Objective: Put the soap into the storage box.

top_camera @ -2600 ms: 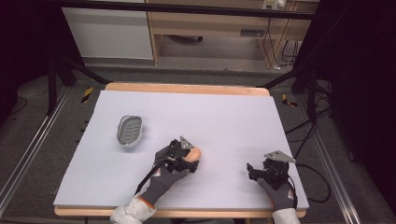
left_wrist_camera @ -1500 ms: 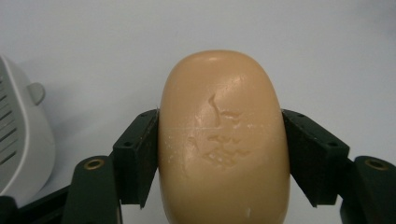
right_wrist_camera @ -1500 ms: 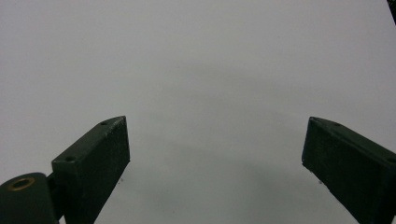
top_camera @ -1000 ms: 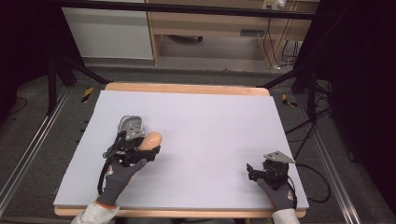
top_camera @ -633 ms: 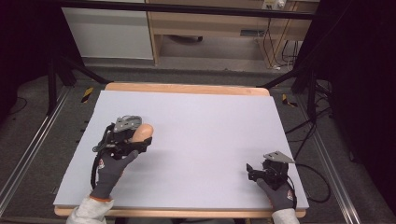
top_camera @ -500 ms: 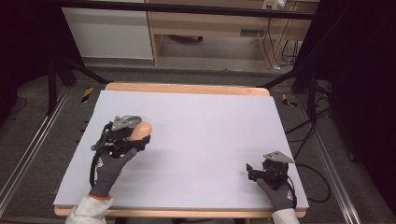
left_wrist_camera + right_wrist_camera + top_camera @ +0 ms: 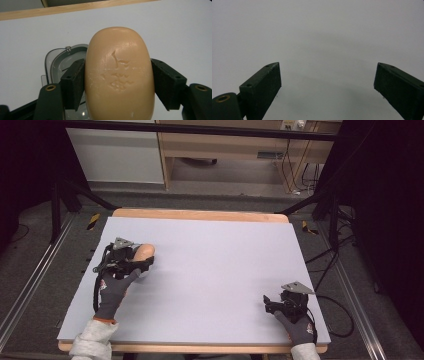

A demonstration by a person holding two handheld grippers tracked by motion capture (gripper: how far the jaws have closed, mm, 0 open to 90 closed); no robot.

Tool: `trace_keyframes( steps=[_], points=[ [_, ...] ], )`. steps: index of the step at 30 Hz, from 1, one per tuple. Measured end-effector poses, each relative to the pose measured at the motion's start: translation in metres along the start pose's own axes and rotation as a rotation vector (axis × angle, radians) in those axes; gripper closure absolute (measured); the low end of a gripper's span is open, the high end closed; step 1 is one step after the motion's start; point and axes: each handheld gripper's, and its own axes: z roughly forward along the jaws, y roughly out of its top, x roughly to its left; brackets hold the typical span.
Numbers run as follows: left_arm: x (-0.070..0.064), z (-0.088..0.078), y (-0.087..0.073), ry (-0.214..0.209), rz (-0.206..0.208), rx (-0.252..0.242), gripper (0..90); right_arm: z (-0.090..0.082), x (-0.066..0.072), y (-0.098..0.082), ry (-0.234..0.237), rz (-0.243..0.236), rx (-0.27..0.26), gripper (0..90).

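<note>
A tan oval bar of soap (image 7: 118, 75) with an embossed mark is clamped between the black jaws of my left gripper (image 7: 117, 82). Under and behind it lies a grey soap dish (image 7: 60, 65), partly covered by the bar. From above, the left gripper (image 7: 131, 260) holds the soap (image 7: 143, 252) over the left part of the table, and the dish is hidden beneath it. My right gripper (image 7: 272, 302) rests near the front right corner, jaws wide apart with nothing between them (image 7: 327, 85).
The table top is a pale grey mat (image 7: 215, 265) with a wooden edge (image 7: 200, 214) at the far side. Cables (image 7: 330, 305) trail off the right edge. Shelving and a white panel stand beyond the table.
My left gripper has carried the soap from the table's middle leftward and away, to over the soap dish. The right gripper has stayed put.
</note>
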Motion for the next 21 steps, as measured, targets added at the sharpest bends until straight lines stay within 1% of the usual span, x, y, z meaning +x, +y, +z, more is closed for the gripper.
trace_keyframes(
  steps=[3, 6, 7, 8, 9, 14, 15, 21],
  points=[
    [0.006, 0.005, 0.0, 0.01, -0.008, 0.001, 31.3, 0.0, 0.001, 0.0, 0.002, 0.0, 0.002, 7.6],
    [0.012, 0.009, -0.001, 0.021, -0.012, 0.014, 31.3, 0.0, 0.001, 0.0, 0.002, -0.002, 0.002, 7.6],
    [0.012, 0.009, -0.001, 0.021, -0.012, 0.014, 31.3, 0.0, 0.001, 0.0, 0.002, -0.002, 0.002, 7.6],
    [0.016, 0.011, -0.002, 0.026, -0.026, 0.009, 31.3, 0.0, 0.001, 0.0, 0.002, -0.002, 0.003, 7.6],
    [0.018, 0.012, -0.002, 0.028, -0.028, 0.014, 31.3, 0.0, 0.001, 0.0, 0.001, -0.002, 0.002, 7.6],
    [0.023, 0.018, -0.004, 0.042, -0.025, 0.02, 31.3, 0.002, 0.001, 0.0, 0.001, 0.001, 0.005, 7.5],
    [0.023, 0.019, -0.004, 0.043, -0.026, 0.022, 31.3, 0.002, 0.001, 0.0, 0.003, -0.005, 0.006, 7.5],
    [0.028, 0.025, -0.004, 0.045, -0.031, 0.031, 31.3, 0.002, 0.001, 0.0, 0.003, -0.004, 0.006, 7.5]
  ],
)
